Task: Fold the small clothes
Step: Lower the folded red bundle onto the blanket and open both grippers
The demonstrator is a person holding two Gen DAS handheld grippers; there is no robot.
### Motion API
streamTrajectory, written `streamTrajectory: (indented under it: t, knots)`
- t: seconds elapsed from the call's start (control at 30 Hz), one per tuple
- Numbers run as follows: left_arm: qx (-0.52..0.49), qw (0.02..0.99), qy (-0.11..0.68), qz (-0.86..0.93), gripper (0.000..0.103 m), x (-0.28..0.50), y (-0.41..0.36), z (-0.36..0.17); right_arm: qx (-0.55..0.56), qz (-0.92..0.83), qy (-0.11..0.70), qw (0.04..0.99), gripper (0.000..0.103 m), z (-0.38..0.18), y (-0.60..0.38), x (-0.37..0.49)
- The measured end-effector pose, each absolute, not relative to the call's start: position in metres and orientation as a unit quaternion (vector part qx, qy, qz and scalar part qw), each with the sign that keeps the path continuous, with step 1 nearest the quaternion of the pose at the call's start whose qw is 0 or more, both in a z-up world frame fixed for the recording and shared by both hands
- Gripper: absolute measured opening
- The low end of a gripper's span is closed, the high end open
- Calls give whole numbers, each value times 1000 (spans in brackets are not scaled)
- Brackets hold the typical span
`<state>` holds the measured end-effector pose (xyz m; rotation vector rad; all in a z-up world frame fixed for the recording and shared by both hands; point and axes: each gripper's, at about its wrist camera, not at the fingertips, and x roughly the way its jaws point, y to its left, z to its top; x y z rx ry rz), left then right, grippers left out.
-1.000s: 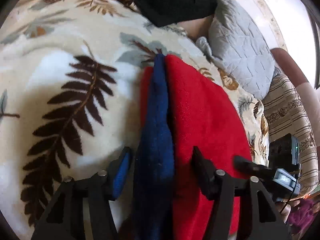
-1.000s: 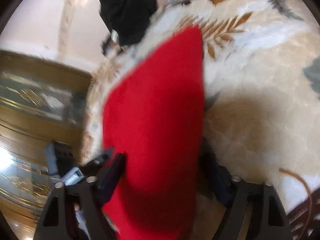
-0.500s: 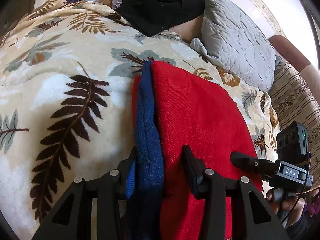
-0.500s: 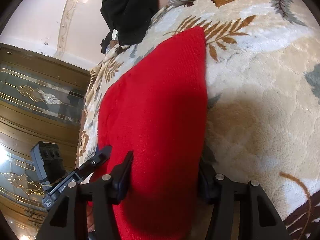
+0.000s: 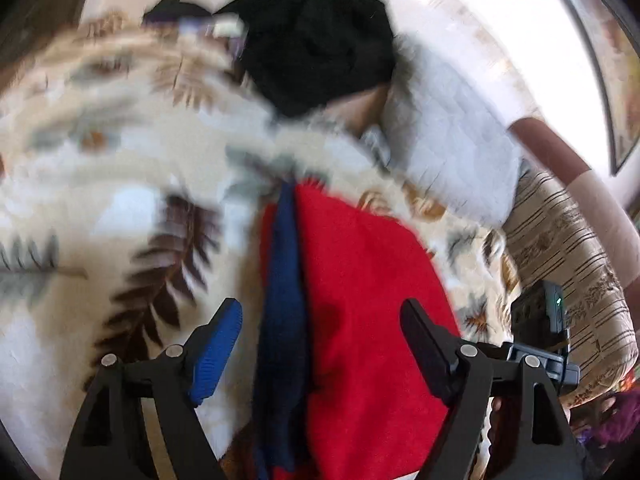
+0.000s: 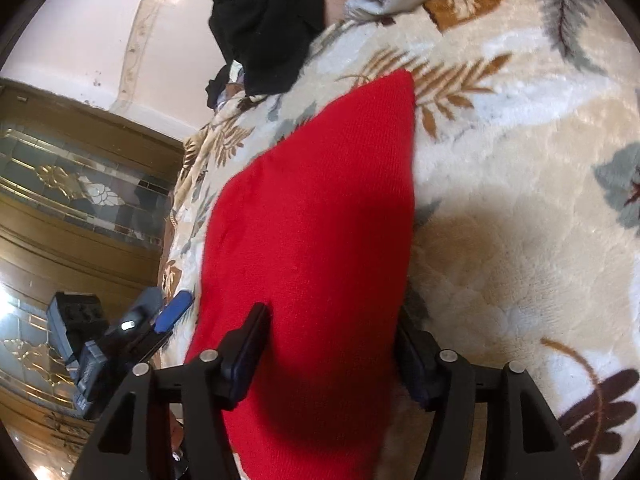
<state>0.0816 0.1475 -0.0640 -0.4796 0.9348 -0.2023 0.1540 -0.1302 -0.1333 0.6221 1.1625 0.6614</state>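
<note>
Nearest, the left claw (image 5: 320,344) is opening, its jaws straddling but clear of the red knit garment's (image 5: 372,300) blue-trimmed edge (image 5: 282,300), probably releasing a finished fold. The right claw (image 6: 330,354) is opening around the opposite edge. The garment is lying flat on the leaf-print blanket (image 6: 520,208); beyond, black clothes (image 5: 316,40) are waiting.

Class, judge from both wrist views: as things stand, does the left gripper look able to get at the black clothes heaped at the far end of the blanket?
Probably yes: the left gripper, jaws opening, straddles the red garment; only bare blanket lies before the black clothes.
</note>
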Motion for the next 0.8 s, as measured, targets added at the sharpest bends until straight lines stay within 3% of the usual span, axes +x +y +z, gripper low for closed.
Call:
streamTrajectory:
  t: [0.03, 0.13, 0.17, 0.27, 0.33, 0.43, 0.57, 0.63, 0.67, 0.7, 0.8]
  knots:
    - [-223, 835, 493, -100, 77, 91, 141, -86, 286, 306, 529, 738, 68, -135, -128, 156]
    - [-224, 832, 492, -124, 45, 94, 136, -91, 242, 306, 530, 753, 49, -122, -119, 156]
    - [-220, 835, 490, -118, 39, 94, 134, -84, 223, 310, 526, 760, 47, -113, -117, 155]
    - [-191, 856, 466, -119, 33, 90, 121, -64, 171, 327, 499, 784, 43, -71, -117, 150]
    - [-229, 854, 446, -135, 33, 93, 118, -51, 161, 329, 478, 799, 43, -46, -128, 149]
    - [-206, 870, 417, -161, 33, 105, 85, -19, 166, 321, 449, 817, 43, -14, -167, 152]
    - [-193, 858, 447, -164, 36, 136, 38, -29, 205, 287, 465, 812, 46, -30, -218, 168]
    - [-164, 850, 485, -126, 43, 150, 17, -58, 218, 245, 500, 801, 59, -68, -240, 182]
    - [-138, 838, 520, -93, 48, 156, 8, -81, 220, 206, 517, 801, 61, -88, -251, 185]
    - [-148, 833, 524, -98, 66, 156, 8, -93, 213, 174, 532, 801, 62, -101, -258, 184]
    - [-139, 850, 500, -86, 68, 143, 15, -77, 228, 181, 486, 824, 63, -90, -271, 160]
